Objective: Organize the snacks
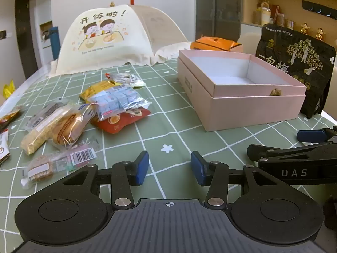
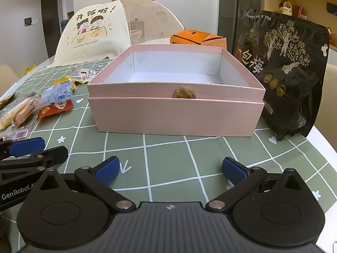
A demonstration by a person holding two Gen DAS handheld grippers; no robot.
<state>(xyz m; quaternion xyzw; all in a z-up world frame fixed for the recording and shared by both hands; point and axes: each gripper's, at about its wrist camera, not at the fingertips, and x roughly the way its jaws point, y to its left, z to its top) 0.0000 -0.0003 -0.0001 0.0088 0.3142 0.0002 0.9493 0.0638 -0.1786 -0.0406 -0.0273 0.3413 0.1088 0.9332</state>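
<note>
An open pink box point(image 1: 248, 107) point(image 2: 174, 116) stands on the green checked tablecloth, its white inside bare. A pile of wrapped snacks lies to its left: a blue-and-white packet point(image 1: 118, 101) point(image 2: 58, 94) on a red packet point(image 1: 124, 120), golden cake packets point(image 1: 54, 126) point(image 2: 19, 110), and a barcoded packet point(image 1: 61, 162). My left gripper point(image 1: 169, 169) is open and empty over the cloth in front of the pile. My right gripper point(image 2: 170, 169) is open and empty in front of the box. Each gripper shows at the edge of the other's view.
A black standing snack bag point(image 1: 294, 67) point(image 2: 282, 73) is right of the box. An orange carton point(image 1: 214, 43) point(image 2: 195, 38) lies behind it. A cream mesh food cover point(image 1: 113, 40) point(image 2: 105, 31) stands at the back left. More packets lie at the table's left edge point(image 1: 6, 130).
</note>
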